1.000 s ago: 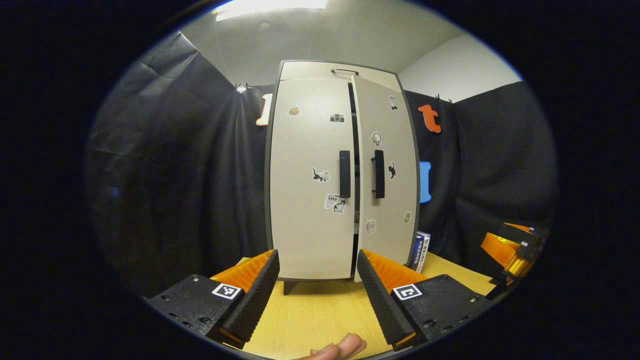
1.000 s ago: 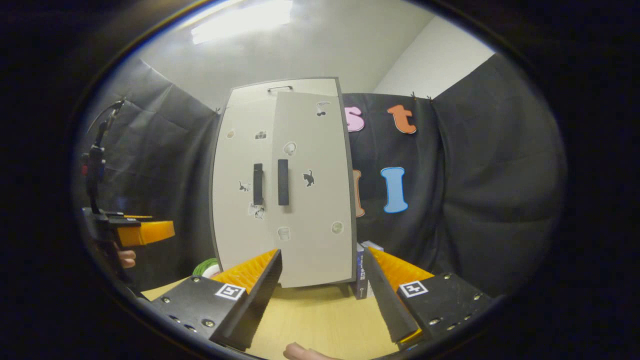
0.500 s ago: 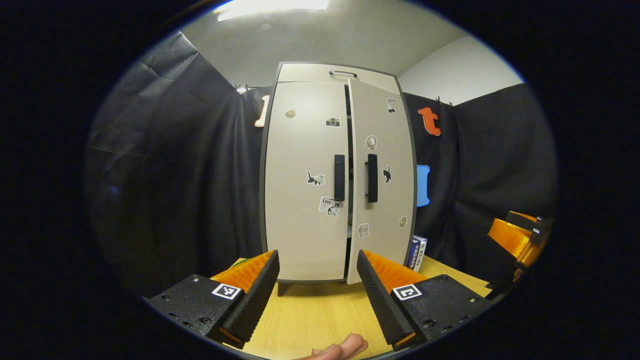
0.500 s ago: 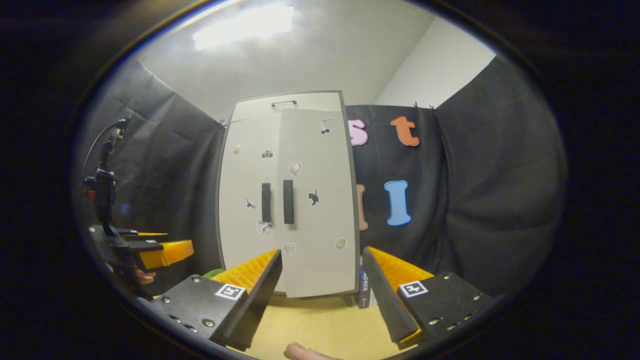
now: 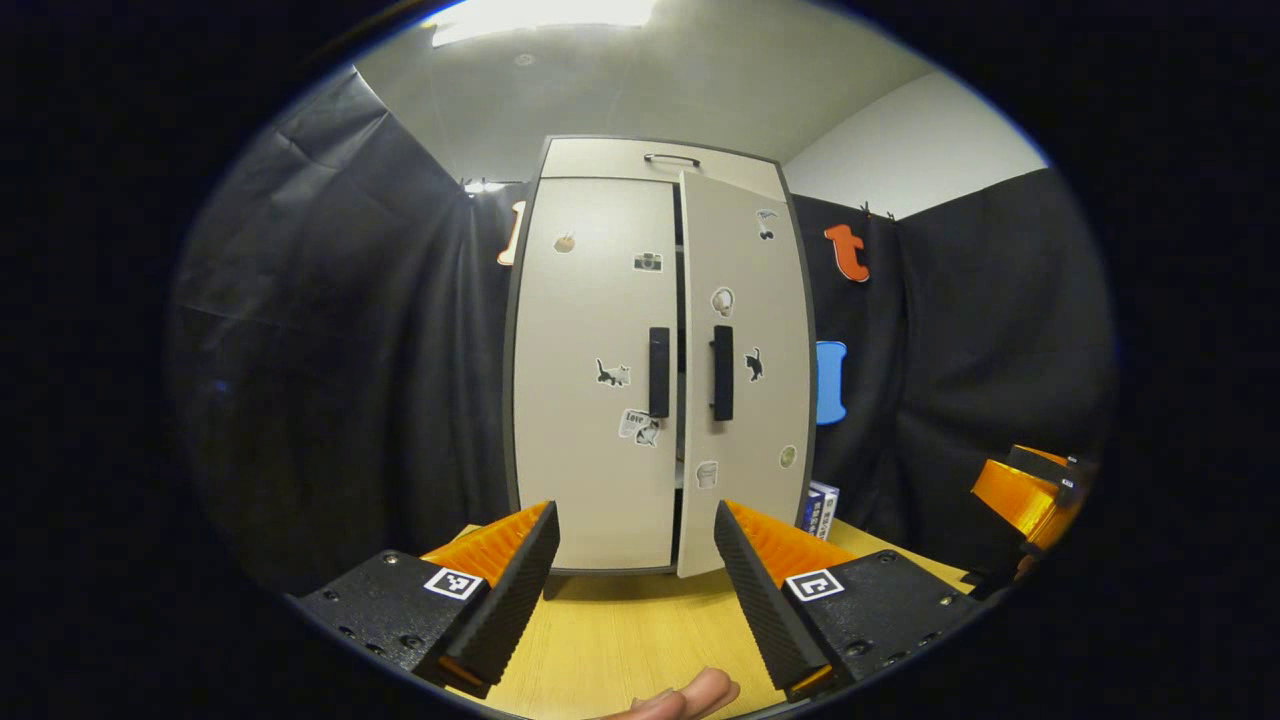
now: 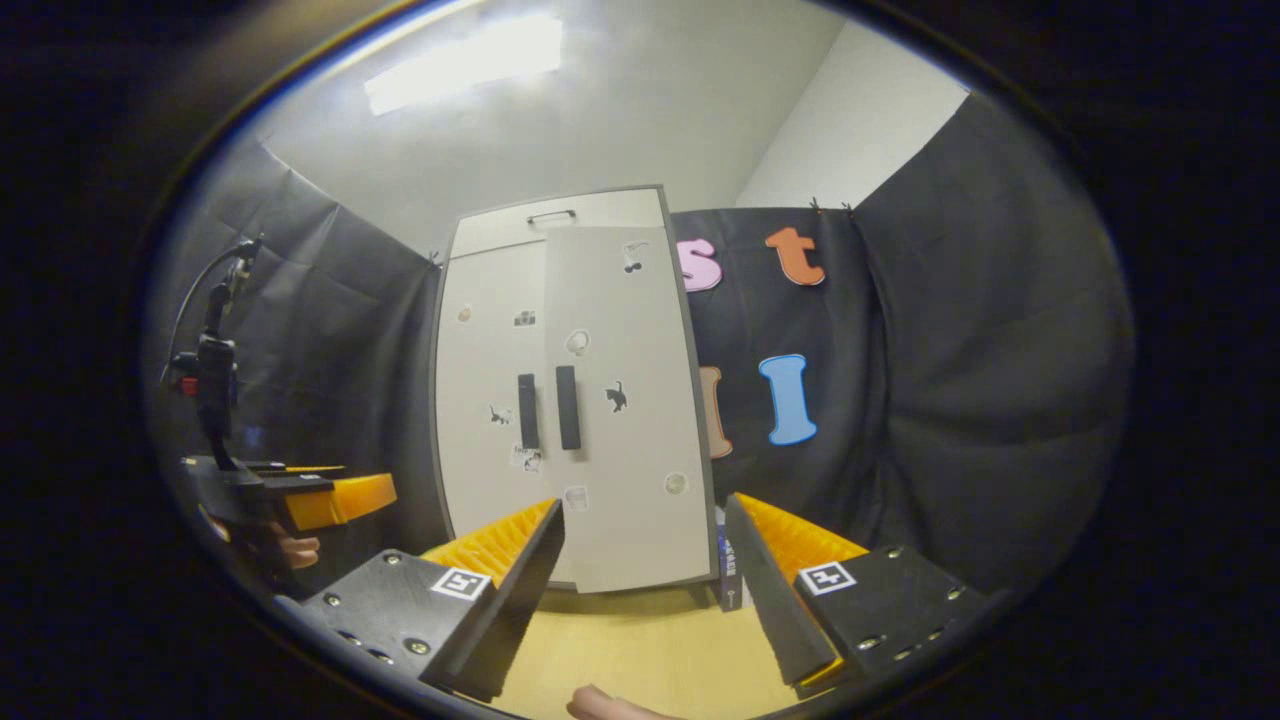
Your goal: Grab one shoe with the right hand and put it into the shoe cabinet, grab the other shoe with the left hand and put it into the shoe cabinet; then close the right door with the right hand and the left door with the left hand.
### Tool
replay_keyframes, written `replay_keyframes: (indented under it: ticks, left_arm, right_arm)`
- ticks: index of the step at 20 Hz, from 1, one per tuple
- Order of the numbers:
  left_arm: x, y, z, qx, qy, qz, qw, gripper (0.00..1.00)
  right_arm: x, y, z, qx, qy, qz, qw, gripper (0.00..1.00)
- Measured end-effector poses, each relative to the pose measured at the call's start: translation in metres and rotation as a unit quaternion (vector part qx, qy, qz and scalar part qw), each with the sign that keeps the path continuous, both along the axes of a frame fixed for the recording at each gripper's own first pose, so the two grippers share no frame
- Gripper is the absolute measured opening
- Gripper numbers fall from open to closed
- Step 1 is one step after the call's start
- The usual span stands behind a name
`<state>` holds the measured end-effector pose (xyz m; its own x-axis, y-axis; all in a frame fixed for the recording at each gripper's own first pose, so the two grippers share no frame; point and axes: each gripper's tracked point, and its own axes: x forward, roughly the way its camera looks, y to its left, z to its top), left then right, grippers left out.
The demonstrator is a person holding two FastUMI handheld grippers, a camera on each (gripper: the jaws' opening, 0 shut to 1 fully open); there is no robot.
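The shoe cabinet (image 5: 655,360) stands upright toward the far edge of the wooden surface (image 5: 640,640), and no shoe lies out on the surface, so the shoes are presumably inside already. The left door (image 5: 590,370) sits flush with the cabinet front. The right door (image 5: 745,370) is nearly shut but hangs slightly ajar, its lower edge standing proud of the frame with a dark gap beside the two black handles (image 5: 659,371). The step in hand looks to be the last of the door closing.

The left tool (image 5: 635,560) is held back from the cabinet, spread wide and gripping nothing. The right tool (image 6: 645,560) is likewise wide apart and empty, facing the right door (image 6: 625,400) from near the surface's right side. A small box (image 5: 820,508) stands just beside the cabinet's right flank.

The next move probably calls for the right tool to press the right door's face gently until it seats flush.
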<state>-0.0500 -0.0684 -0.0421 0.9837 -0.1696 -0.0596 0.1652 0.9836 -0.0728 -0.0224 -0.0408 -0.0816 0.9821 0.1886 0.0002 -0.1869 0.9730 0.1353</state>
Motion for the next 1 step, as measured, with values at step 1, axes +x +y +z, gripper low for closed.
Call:
replay_keyframes:
  ticks: [1]
  left_arm:
    - [0.0, -0.0013, 0.0019, 0.001, -0.003, -0.002, 1.0, 0.9]
  right_arm:
    - [-0.001, -0.0031, -0.0002, -0.005, -0.001, -0.003, 1.0, 0.96]
